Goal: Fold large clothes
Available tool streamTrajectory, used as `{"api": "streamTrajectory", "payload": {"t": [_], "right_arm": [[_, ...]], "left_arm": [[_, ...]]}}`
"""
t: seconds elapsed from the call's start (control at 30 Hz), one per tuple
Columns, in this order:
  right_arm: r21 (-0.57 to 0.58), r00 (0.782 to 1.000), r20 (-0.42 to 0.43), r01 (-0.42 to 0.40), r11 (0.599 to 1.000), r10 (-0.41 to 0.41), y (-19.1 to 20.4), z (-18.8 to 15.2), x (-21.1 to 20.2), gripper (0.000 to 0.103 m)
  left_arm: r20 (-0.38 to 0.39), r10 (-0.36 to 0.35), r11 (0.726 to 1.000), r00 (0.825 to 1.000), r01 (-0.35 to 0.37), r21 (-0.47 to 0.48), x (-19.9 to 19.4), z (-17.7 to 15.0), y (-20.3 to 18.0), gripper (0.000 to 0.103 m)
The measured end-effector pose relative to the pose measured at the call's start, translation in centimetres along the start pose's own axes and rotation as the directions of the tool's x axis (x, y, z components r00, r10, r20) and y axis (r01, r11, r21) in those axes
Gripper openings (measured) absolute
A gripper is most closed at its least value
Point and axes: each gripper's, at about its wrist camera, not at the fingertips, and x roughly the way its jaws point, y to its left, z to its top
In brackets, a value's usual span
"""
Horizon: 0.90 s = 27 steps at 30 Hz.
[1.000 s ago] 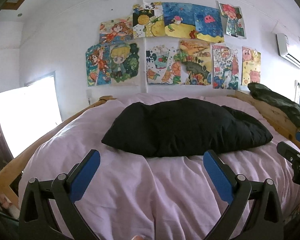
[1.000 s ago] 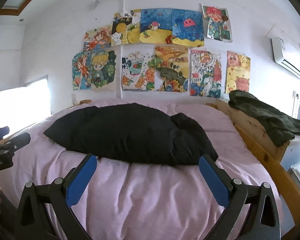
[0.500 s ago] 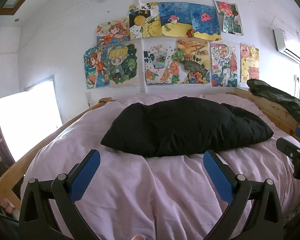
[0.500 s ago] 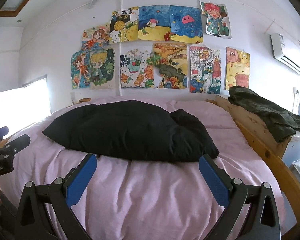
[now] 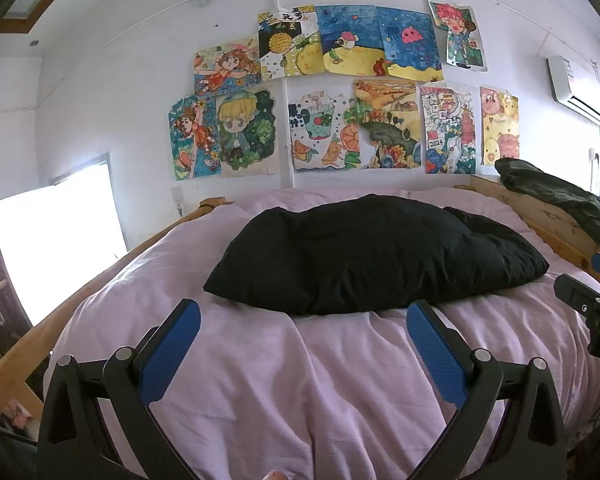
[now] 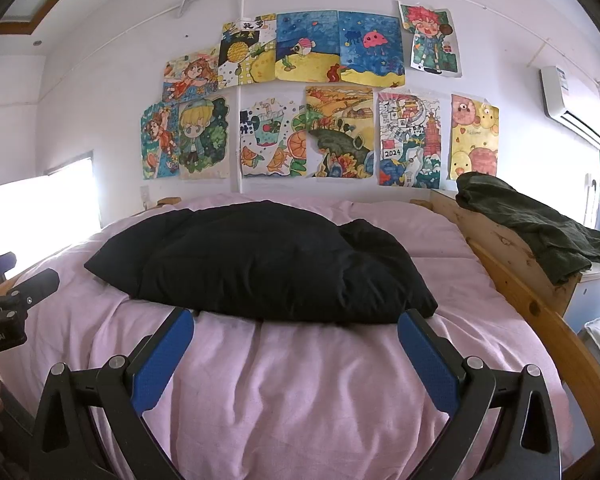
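A large black garment (image 5: 372,252) lies bunched in a mound on the pink bed cover (image 5: 300,380), across the middle of the bed; it also shows in the right wrist view (image 6: 268,264). My left gripper (image 5: 303,320) is open and empty, held above the cover just short of the garment's near edge. My right gripper (image 6: 296,326) is open and empty, also just short of the near edge. Each gripper shows at the side of the other's view: the right one (image 5: 592,300), the left one (image 6: 16,300).
The bed has a wooden frame (image 6: 528,300) along its right side, with a dark green garment (image 6: 540,224) draped over the far right corner. Drawings (image 5: 340,92) cover the wall behind. A bright window (image 5: 56,240) is at the left. An air conditioner (image 6: 572,100) hangs at the right.
Both grippers have crept slightly forward toward the black garment, so it sits a little lower and closer in both views. Both stay open and empty.
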Motion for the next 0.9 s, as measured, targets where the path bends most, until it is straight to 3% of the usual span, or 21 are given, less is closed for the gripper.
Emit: {"api": "streamTrajectory", "payload": {"t": [0.9], "right_arm": [[0.002, 1.0, -0.001, 0.002, 1.0, -0.002, 0.12, 0.08, -0.07, 0.103]], "left_arm": [[-0.009, 0.009, 1.0, 1.0, -0.009, 0.004, 0.59, -0.07, 0.37, 0.101]]}}
